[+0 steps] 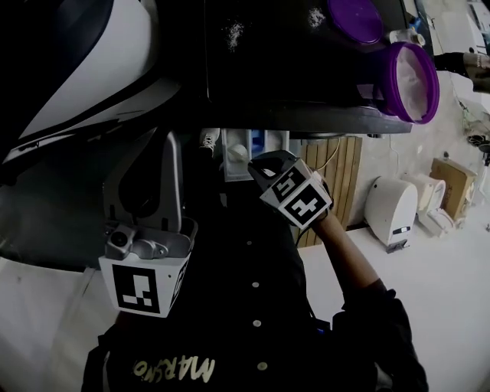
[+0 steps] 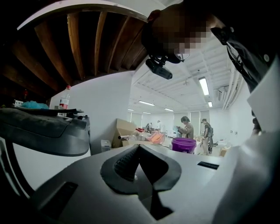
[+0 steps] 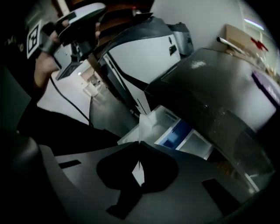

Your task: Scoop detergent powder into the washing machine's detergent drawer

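The L gripper (image 2: 139, 148) is held w/ jaws shut and nothing betw. them. To its right, the R gripper (image 3: 139, 143) is shut tight on a thin see-through scoop (image 3: 144, 126), which sticks out just past its tips, over the open drawer (image 3: 177, 134). Further up and right of that gripper, the purple powder tub (image 1: 413, 80) is seen on the washer top (image 1: 291, 69), w/ the lid (image 1: 356, 19) off, beside it.

Black long-sleeved shirt (image 1: 230, 321), pale buttons (image 1: 256, 323); grey left gripper (image 2: 139, 146), black-white marker cube (image 1: 145, 287)
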Demonstrator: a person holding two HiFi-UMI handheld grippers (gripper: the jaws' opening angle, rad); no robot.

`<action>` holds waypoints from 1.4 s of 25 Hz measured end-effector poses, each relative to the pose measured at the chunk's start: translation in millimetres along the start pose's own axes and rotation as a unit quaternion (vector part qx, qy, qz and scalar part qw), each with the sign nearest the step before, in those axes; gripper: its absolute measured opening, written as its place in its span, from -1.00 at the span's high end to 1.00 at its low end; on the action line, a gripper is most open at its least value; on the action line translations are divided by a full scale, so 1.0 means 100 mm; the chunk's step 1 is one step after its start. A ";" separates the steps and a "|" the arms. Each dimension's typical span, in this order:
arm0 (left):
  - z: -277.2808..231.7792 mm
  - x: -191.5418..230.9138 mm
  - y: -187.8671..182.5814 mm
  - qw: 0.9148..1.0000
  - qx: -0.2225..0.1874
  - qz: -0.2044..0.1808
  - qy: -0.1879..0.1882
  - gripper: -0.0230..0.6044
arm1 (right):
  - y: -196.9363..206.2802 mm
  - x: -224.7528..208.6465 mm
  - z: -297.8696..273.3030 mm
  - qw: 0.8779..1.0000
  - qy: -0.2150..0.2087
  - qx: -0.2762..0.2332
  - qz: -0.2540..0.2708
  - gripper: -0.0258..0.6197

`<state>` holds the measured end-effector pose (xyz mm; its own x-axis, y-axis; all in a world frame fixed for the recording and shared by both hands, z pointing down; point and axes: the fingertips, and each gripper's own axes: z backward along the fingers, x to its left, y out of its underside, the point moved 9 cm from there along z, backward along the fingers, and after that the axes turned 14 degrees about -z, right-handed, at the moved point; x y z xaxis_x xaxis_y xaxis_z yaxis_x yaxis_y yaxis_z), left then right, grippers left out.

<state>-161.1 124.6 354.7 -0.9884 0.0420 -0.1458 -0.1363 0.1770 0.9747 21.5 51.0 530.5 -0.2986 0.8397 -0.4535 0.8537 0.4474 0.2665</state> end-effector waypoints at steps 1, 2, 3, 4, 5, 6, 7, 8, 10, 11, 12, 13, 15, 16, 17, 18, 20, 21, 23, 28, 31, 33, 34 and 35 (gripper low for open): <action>0.01 0.00 0.02 1.000 0.001 0.001 -0.002 0.88 | 0.01 0.02 -0.02 0.999 0.025 0.005 0.042 0.82; 0.03 0.00 0.03 1.000 0.003 0.003 -0.004 0.88 | 0.04 0.04 -0.05 0.995 0.051 0.011 0.083 0.82; 0.05 0.00 0.05 1.000 0.005 0.004 -0.007 0.88 | 0.06 0.06 -0.08 0.990 0.074 0.014 0.121 0.82; 0.06 0.00 0.06 1.000 0.006 0.006 -0.009 0.88 | 0.09 0.08 -0.10 0.983 0.093 0.015 0.155 0.82; 0.07 0.00 0.07 1.000 0.007 0.007 -0.010 0.88 | 0.11 0.09 -0.12 0.976 0.110 0.013 0.187 0.82; 0.07 0.00 0.08 1.000 0.008 0.007 -0.011 0.88 | 0.14 0.11 -0.14 0.967 0.126 0.008 0.221 0.82; 0.07 -0.01 0.09 1.000 0.008 0.008 -0.012 0.88 | 0.17 0.12 -0.15 0.956 0.143 0.003 0.256 0.82; 0.07 -0.01 0.09 1.000 0.008 0.008 -0.012 0.88 | 0.20 0.14 -0.17 0.943 0.160 -0.001 0.291 0.82; 0.08 -0.03 0.10 1.000 0.008 0.011 -0.013 0.88 | 0.27 0.17 -0.21 0.917 0.190 -0.010 0.351 0.82; 0.08 -0.05 0.10 1.000 0.008 0.011 -0.013 0.88 | 0.30 0.18 -0.22 0.904 0.203 -0.016 0.375 0.82; 0.08 -0.06 0.10 1.000 0.008 0.011 -0.012 0.88 | 0.33 0.18 -0.23 0.892 0.216 -0.026 0.396 0.82; 0.09 -0.08 0.10 1.000 0.008 0.011 -0.010 0.88 | 0.36 0.18 -0.24 0.879 0.228 -0.035 0.417 0.82; 0.08 -0.12 0.10 1.000 0.009 0.011 -0.008 0.88 | 0.43 0.18 -0.26 0.854 0.250 -0.051 0.453 0.82; 0.08 -0.13 0.11 1.000 0.010 0.011 -0.008 0.88 | 0.46 0.18 -0.27 0.843 0.259 -0.058 0.468 0.82; 0.08 -0.14 0.11 1.000 0.010 0.011 -0.008 0.88 | 0.48 0.19 -0.28 0.833 0.267 -0.065 0.481 0.82; 0.08 -0.15 0.11 1.000 0.010 0.011 -0.008 0.88 | 0.51 0.19 -0.29 0.823 0.274 -0.070 0.493 0.82; 0.07 -0.16 0.11 1.000 0.010 0.010 -0.007 0.88 | 0.55 0.20 -0.32 0.807 0.288 -0.079 0.509 0.82; 0.07 -0.17 0.10 1.000 0.010 0.009 -0.007 0.88 | 0.57 0.20 -0.32 0.802 0.294 -0.084 0.513 0.82; 0.06 -0.18 0.09 1.000 0.010 0.008 -0.006 0.88 | 0.59 0.20 -0.33 0.797 0.301 -0.092 0.516 0.82; 0.02 -0.18 0.05 1.000 0.009 0.005 -0.003 0.88 | 0.59 0.21 -0.30 0.811 0.291 -0.113 0.494 0.82; -0.01 -0.17 0.01 1.000 0.005 0.002 -0.001 0.88 | 0.51 0.17 -0.22 0.882 0.225 -0.117 0.398 0.82; -0.03 -0.15 -0.03 1.000 0.000 -0.006 -0.001 0.88 | 0.43 0.13 -0.15 0.930 0.171 -0.110 0.308 0.82; -0.05 -0.14 -0.05 1.000 -0.004 -0.012 -0.001 0.88 | 0.39 0.11 -0.11 0.949 0.145 -0.108 0.260 0.82; -0.06 -0.12 -0.08 1.000 -0.009 -0.016 -0.001 0.88 | 0.35 0.08 -0.07 0.964 0.119 -0.106 0.212 0.82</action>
<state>-148.3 116.4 349.5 -0.9835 0.0395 -0.1767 -0.1684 0.1602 0.9726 46.1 75.8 542.4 -0.0530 0.9964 -0.0655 0.8220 0.0808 0.5637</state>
